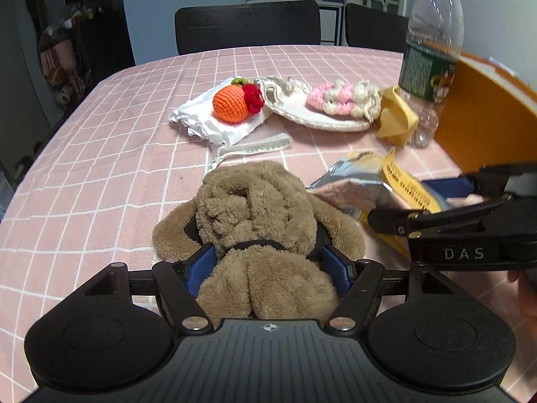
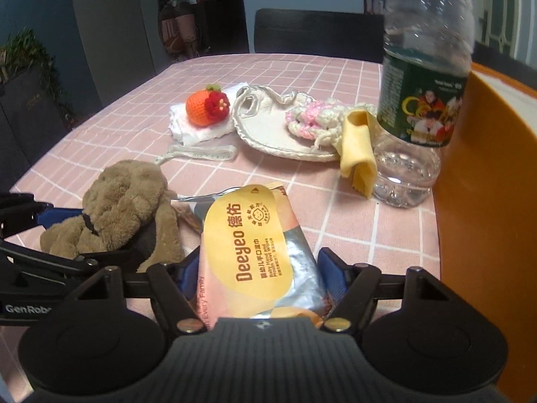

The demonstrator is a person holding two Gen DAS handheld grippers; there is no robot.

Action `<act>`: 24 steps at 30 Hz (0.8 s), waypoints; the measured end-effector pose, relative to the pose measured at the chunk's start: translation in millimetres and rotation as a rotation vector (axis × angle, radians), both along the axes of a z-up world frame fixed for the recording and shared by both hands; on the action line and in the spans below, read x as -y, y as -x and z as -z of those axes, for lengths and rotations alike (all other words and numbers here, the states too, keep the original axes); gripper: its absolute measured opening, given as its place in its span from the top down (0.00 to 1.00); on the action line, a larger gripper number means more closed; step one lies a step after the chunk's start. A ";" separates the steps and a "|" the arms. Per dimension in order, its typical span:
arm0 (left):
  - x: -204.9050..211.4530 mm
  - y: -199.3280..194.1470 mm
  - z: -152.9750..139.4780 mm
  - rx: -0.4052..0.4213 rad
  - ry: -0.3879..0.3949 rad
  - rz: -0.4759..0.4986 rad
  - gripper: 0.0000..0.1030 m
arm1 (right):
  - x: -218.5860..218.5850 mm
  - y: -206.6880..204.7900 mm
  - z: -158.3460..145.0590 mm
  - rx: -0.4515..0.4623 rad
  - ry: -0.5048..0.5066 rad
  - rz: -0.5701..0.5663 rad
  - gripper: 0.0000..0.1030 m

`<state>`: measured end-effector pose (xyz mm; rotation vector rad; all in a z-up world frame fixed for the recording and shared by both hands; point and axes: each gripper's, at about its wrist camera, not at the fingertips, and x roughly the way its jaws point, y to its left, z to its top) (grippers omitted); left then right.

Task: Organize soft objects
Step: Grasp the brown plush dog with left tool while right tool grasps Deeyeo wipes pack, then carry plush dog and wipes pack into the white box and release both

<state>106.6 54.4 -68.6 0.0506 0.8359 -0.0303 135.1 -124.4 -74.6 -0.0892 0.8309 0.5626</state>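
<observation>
While both tools sit low over the table (image 1: 100, 168), here's my read. The left gripper (image 1: 256, 235) straddles the brown plush toy (image 1: 255, 208) at about its neck, dead ahead at 12 o'clock. Its fingers (image 1: 201, 265) are buried in fur on both sides, so I can't tell whether they're squeezing or only resting there.

The right gripper (image 2: 260, 257) straddles the wipes pack (image 2: 248, 241), which lies flat on the cloth just at 3 o'clock of the toy. Its fingers (image 2: 189, 268) are right at the pack's edges, and again I can't say if they're biting.

For a clean pick I'd want both grips firm before lifting. The fur will give, so I'd close well in on the toy's body. The foil looks slippery, so I'd keep that grip square across the width.

The orange bin (image 2: 486, 201) stands at 3 o'clock, probably the drop spot. The water bottle (image 2: 419, 100) at 1 o'clock stands close, so I'd swing wide of it.
</observation>
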 end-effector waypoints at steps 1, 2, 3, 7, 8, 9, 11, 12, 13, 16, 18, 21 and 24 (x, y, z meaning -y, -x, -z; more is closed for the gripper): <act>-0.2 0.2 0.7 0.003 0.001 0.002 0.23 | -1.4 0.2 0.8 0.009 0.008 -0.003 0.34; -0.7 0.1 0.7 0.004 0.002 0.004 0.24 | -2.2 1.1 0.8 0.016 0.016 -0.002 0.36; -1.4 0.2 0.9 0.005 0.002 0.008 0.25 | -2.6 1.6 0.8 0.023 0.022 -0.003 0.37; -5.4 0.8 -0.1 0.012 0.012 0.003 0.36 | -3.6 1.7 -1.1 0.022 0.032 -0.015 0.43; -6.9 1.6 -0.5 0.014 0.019 0.001 0.37 | -3.2 1.3 -1.9 0.019 0.032 -0.013 0.45; -8.7 2.3 -1.0 0.017 0.028 -0.001 0.39 | -3.8 0.8 -2.0 0.017 0.031 -0.011 0.46; -13.1 4.3 -1.8 0.028 0.055 -0.010 0.42 | -3.6 2.4 -3.4 0.022 0.037 -0.010 0.49; -15.3 5.7 -2.0 0.034 0.069 -0.013 0.43 | -3.8 3.3 -4.6 0.023 0.039 -0.010 0.50; -17.2 7.5 -2.5 0.042 0.080 -0.017 0.44 | -3.6 4.0 -5.9 0.021 0.036 -0.011 0.51; -21.2 12.2 -4.6 0.061 0.099 -0.025 0.46 | -1.5 8.0 -10.4 0.018 0.022 -0.011 0.52; -23.3 15.7 -7.6 0.077 0.106 -0.029 0.46 | -0.2 12.2 -15.7 0.032 0.019 -0.009 0.52; -27.2 20.6 -14.3 0.095 0.122 -0.029 0.46 | 2.7 16.6 -26.1 0.053 0.001 -0.005 0.52; -28.9 26.7 -25.8 0.130 0.132 -0.026 0.46 | 5.5 19.0 -39.0 0.067 -0.023 -0.002 0.52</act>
